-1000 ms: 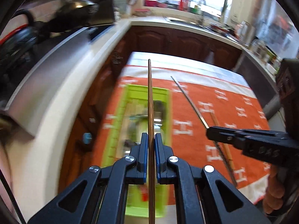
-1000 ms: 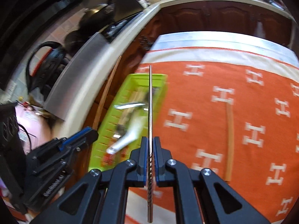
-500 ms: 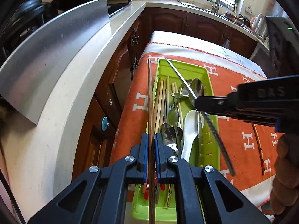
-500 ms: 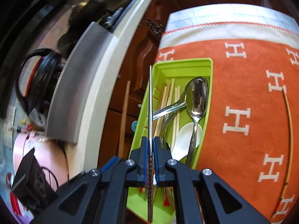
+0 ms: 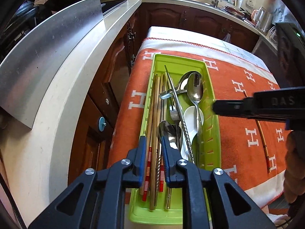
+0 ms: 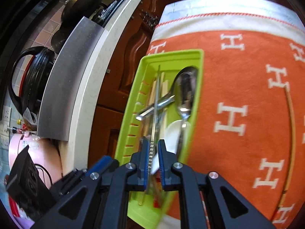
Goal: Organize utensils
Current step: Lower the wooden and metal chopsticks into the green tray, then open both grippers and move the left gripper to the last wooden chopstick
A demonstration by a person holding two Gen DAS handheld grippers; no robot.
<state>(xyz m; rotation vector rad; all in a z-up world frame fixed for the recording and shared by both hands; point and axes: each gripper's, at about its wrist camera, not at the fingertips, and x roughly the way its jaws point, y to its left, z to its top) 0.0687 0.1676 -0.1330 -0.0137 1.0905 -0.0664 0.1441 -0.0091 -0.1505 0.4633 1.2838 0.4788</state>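
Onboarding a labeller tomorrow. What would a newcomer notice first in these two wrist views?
First, the bright lime-green plastic utensil tray at the left edge of the orange blanket with white H marks, crowded with steel spoons, a white ceramic spoon and wooden chopsticks. Next, the left tongs and right tongs low over it, both opening. One wooden chopstick lies alone on the blanket.

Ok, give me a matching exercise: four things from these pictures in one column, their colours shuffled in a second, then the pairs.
Things:
1. tray
2. cloth
3. soup spoon
4. twisted chopstick

Colours:
A. white
B. silver
C. lime green
D. orange with white letters

Pairs: 1-C, 2-D, 3-A, 4-B
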